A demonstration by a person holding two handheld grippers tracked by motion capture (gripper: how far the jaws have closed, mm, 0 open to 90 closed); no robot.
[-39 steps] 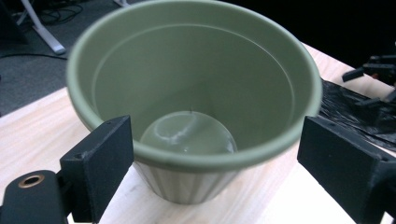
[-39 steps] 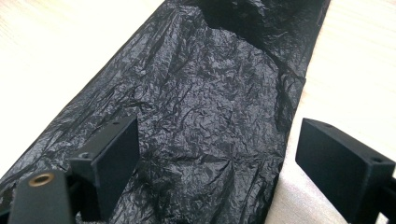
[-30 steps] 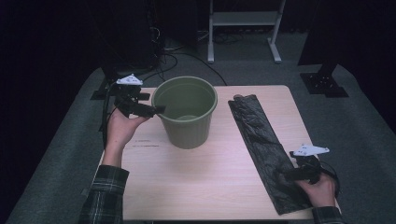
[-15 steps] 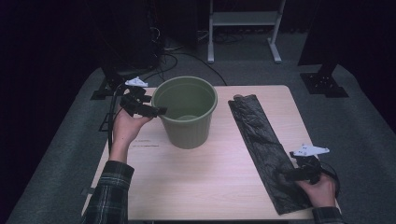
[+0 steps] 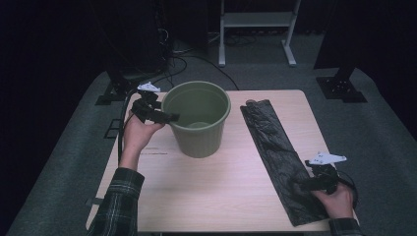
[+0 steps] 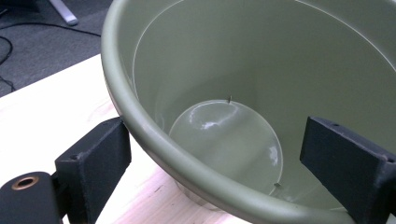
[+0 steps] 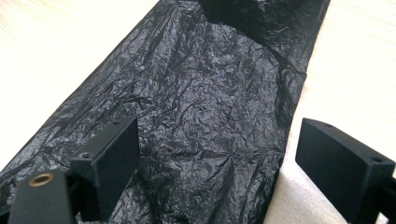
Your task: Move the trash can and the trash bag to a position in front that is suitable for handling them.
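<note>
Two black jaws of the left gripper [image 6: 215, 163] stand wide apart, one on each side of the wall of the green bucket [image 6: 261, 93]. One jaw is outside the bucket, just beside the rounded rim, and the other jaw is inside, over the pale round bottom. The rim passes between them, and I see a gap on both sides, so the pads do not press on it. In the high view the left gripper [image 5: 169, 118] sits at the left edge of the bucket [image 5: 199, 135], and the left hand [image 5: 137, 135] holds it from the near left side, with a plaid sleeve [image 5: 118, 196] behind it.

The jaws of the right gripper [image 7: 217, 158] are also wide. They hang just over the black plastic bag [image 7: 196, 116], which lies flat and wrinkled under them. One jaw is over the bag and the other is over the bare wood beside the edge of the bag. Nothing is gripped between them. In the high view the right gripper [image 5: 307, 186] is at the near right corner of the table [image 5: 221, 196], held by the right hand [image 5: 337, 199].

The bucket stands upright, a little left of the middle of the table. The bag [image 5: 275, 147] lies as a long strip to the right of it, running from the far side to the near right edge, apart from the bucket.
</note>
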